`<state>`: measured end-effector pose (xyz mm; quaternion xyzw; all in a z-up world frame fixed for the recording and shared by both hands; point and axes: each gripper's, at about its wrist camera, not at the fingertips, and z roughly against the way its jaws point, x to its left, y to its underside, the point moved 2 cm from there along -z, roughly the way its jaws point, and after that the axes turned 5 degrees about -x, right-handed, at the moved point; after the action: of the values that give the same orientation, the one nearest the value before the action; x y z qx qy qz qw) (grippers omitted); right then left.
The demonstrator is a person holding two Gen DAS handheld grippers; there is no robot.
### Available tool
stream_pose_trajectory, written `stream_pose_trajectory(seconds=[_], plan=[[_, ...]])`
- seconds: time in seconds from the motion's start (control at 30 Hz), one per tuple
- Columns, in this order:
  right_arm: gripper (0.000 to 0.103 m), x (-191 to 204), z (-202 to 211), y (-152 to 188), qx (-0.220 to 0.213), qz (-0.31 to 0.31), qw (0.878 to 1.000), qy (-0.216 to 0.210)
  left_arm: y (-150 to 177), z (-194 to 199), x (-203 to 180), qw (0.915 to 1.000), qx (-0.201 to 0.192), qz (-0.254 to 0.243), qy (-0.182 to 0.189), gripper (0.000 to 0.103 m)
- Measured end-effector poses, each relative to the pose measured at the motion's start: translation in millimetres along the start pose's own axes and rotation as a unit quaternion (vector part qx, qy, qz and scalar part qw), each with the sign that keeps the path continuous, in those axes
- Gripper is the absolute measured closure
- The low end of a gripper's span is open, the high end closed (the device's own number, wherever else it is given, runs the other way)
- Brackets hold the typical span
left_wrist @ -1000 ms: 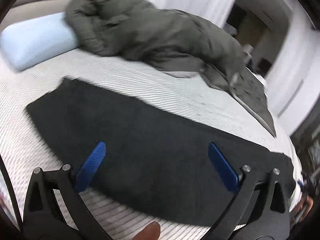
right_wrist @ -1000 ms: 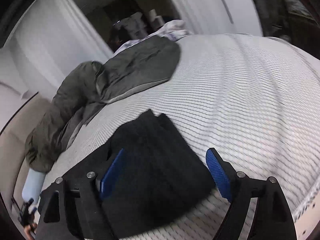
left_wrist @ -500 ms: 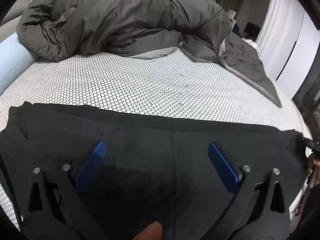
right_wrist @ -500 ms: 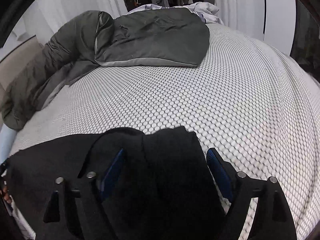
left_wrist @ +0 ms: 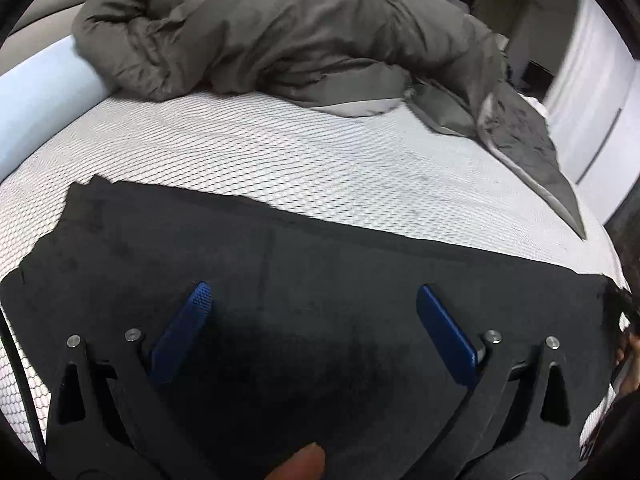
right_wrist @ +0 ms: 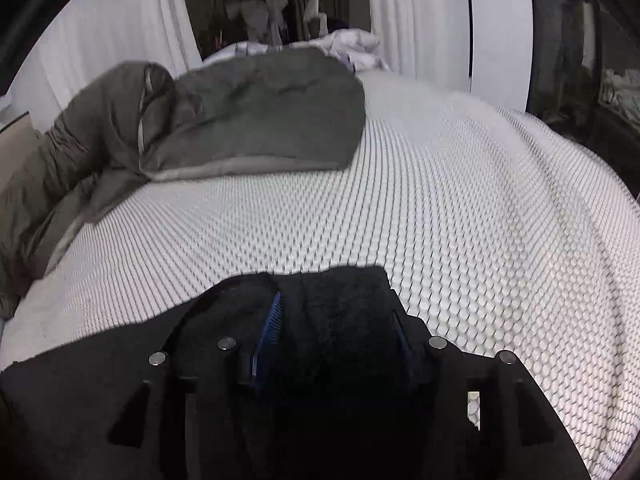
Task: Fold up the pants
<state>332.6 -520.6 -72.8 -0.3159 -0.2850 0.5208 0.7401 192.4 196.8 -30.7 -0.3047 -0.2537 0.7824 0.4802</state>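
Across the bed (left_wrist: 320,152), black pants (left_wrist: 320,280) lie flat in a long band near the front edge, on the white honeycomb-pattern cover. Left hand-held gripper (left_wrist: 312,296): jaws spread wide over the pants, blue pads (left_wrist: 180,332) apart, nothing between them but the cloth lying below; spread the same as half a second ago, though the view has slid sideways, so the pants' left corner now shows with bare cover beside it. A fingertip (left_wrist: 304,460) shows at the bottom edge of that view. Right hand-held gripper (right_wrist: 336,312): jaws have just been closing, and stand visibly narrower than a second ago; a raised bunch of the pants' end (right_wrist: 344,300) sits between the pads. Whether the pads press on it yet I cannot tell; the right pad is dark and mostly hidden. The left pad (right_wrist: 268,332) lies against the fold. In the right view the pants' end reaches a short way past the fingertips, with its far edge rounded. Beyond the pants, the middle of the bed is bare cover, open on the right out to the bed's edge. A grey duvet (left_wrist: 280,32) is heaped along the far side, well apart from the pants, with one flap (left_wrist: 532,152) trailing towards the right edge. A pale blue pillow (left_wrist: 44,84) sits at far left, partly under the duvet.
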Motion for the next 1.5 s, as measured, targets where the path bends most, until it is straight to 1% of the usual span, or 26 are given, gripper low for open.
stream_pose_trajectory(seconds=[0.03,0.07,0.13,0.2,0.27,0.43,0.5,0.6,0.67,0.73,0.77,0.8,0.83,0.9,0.93,0.97,1.0,1.07,1.1,1.13,1.2,1.23,1.3,1.33,1.43,1.5], plan=[[0.038,0,1,-2,0.002,-0.001,1.000,0.005,0,-1,5,1.0000,0.002,0.002,-0.008,0.001],[0.035,0,6,-3,0.001,-0.003,1.000,0.005,0,-2,10,0.9999,0.003,0.003,-0.016,0.001],[0.017,-1,18,-8,-0.010,-0.013,1.000,0.006,1,-4,17,0.9996,0.004,0.004,-0.029,0.001],[0.015,-4,33,-7,-0.021,-0.021,1.000,0.009,3,-6,25,0.9990,0.012,0.006,-0.043,0.001],[0.014,-5,45,-2,-0.024,-0.033,0.999,-0.001,2,-6,38,0.9975,0.011,0.017,-0.068,0.001],[0.014,-18,72,23,-0.016,-0.111,0.993,-0.045,-8,15,92,0.9907,-0.022,0.080,-0.108,0.003],[0.014,-20,80,28,-0.009,-0.110,0.993,-0.053,-12,23,118,0.9869,-0.030,0.097,-0.125,0.007],[0.014,-20,100,28,-0.021,-0.076,0.995,-0.055,-19,24,143,0.9868,-0.032,0.095,-0.127,0.007],[0.014,-18,105,29,-0.027,-0.050,0.997,-0.046,-27,18,150,0.9887,-0.018,0.067,-0.133,0.007],[0.014,-18,106,28,-0.026,-0.034,0.998,-0.041,-39,6,149,0.9894,0.005,0.003,-0.145,0.007],[0.014,-21,105,30,-0.023,-0.033,0.998,-0.038,-45,2,146,0.9875,0.007,-0.030,-0.154,0.007],[0.014,-21,102,30,-0.019,-0.030,0.999,-0.036,-51,-6,144,0.9826,0.017,-0.069,-0.172,0.007],[0.014,-21,99,31,-0.014,-0.023,0.999,-0.035,-56,-15,141,0.9793,0.034,-0.091,-0.178,0.007],[0.014,-19,94,33,-0.007,-0.007,0.999,-0.030,-61,-43,140,0.9685,0.092,-0.136,-0.187,0.007],[0.014,-19,93,34,-0.007,-0.002,1.000,-0.028,-63,-53,140,0.9629,0.109,-0.148,-0.198,0.007],[0.014,-19,93,34,-0.008,0.001,1.000,-0.028,-65,-63,144,0.9580,0.122,-0.153,-0.210,0.009],[0.014,-18,94,35,-0.009,0.002,1.000,-0.029,-67,-72,147,0.9586,0.135,-0.145,-0.205,0.014],[0.014,-19,95,35,-0.011,0.003,0.999,-0.034,-67,-80,147,0.9676,0.153,-0.123,-0.159,0.065],[0.014,-20,96,35,-0.014,0.002,0.999,-0.035,-69,-80,147,0.9686,0.151,-0.120,-0.157,0.066],[0.014,-20,98,34,-0.018,0.000,0.999,-0.037,-70,-76,142,0.9687,0.136,-0.130,-0.161,0.074],[0.014,-20,101,32,-0.025,-0.006,0.999,-0.041,-76,-64,128,0.9665,0.105,-0.162,-0.169,0.075],[0.014,-21,103,31,-0.029,-0.008,0.999,-0.043,-80,-58,125,0.9671,0.089,-0.166,-0.171,0.075],[0.014,-22,107,30,-0.033,-0.008,0.998,-0.044,-99,-38,121,0.9739,0.044,-0.150,-0.164,0.076],[0.014,-22,108,30,-0.035,-0.008,0.998,-0.044,-106,-33,119,0.9762,0.034,-0.144,-0.159,0.075],[0.014,-26,112,29,-0.038,-0.011,0.998,-0.044,-129,-31,116,0.9778,0.022,-0.140,-0.154,0.075],[0.014,-30,114,29,-0.040,-0.017,0.998,-0.040,-138,-47,120,0.9768,0.030,-0.136,-0.163,0.075]])
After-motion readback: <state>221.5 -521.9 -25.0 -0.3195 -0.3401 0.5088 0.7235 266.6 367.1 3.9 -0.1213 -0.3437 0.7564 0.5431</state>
